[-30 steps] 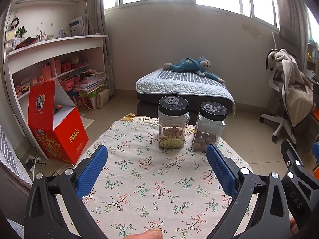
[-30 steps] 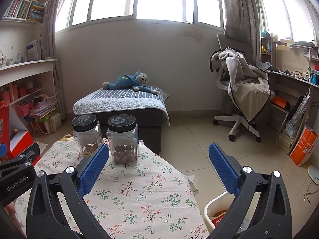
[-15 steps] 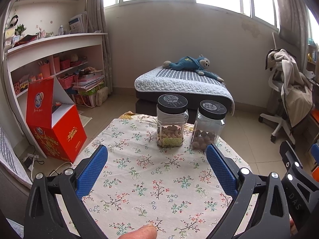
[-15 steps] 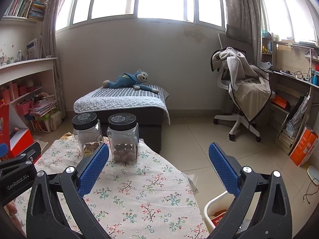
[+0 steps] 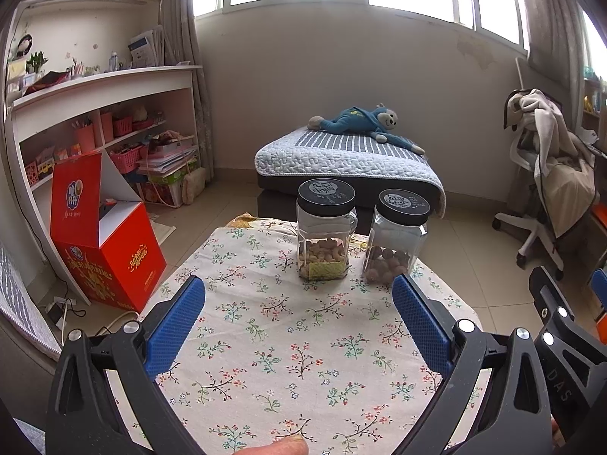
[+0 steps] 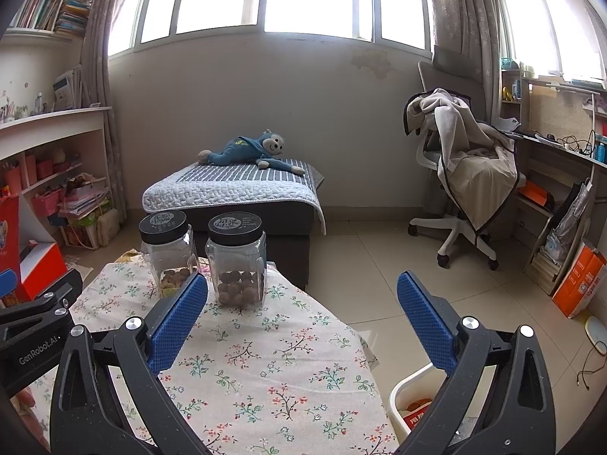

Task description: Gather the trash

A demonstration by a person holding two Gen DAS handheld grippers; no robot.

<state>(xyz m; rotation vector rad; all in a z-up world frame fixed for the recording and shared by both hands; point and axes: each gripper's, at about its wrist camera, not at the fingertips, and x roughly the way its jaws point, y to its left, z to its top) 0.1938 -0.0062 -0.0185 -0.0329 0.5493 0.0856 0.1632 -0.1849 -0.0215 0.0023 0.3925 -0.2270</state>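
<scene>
My left gripper [image 5: 297, 295] is open and empty above a table with a floral cloth [image 5: 288, 341]. My right gripper [image 6: 301, 299] is open and empty over the table's right edge [image 6: 265, 360]. A white bin [image 6: 409, 398] with orange and red scraps inside stands on the floor at the table's right, below the right gripper. Two clear jars with black lids stand at the table's far end: one with cashews [image 5: 324, 229] and one with round brown nuts [image 5: 396, 239], also seen in the right wrist view [image 6: 237, 258]. No loose trash shows on the cloth.
A red open box [image 5: 102, 242] stands on the floor left of the table. A low bed with a blue plush monkey [image 5: 356, 121] lies beyond the table. A swivel chair draped with a blanket [image 6: 466, 174] stands right, shelves [image 5: 95, 125] left.
Both grippers have risen and tilted slightly, so the jars sit a little lower in view. Both stay open and empty.
</scene>
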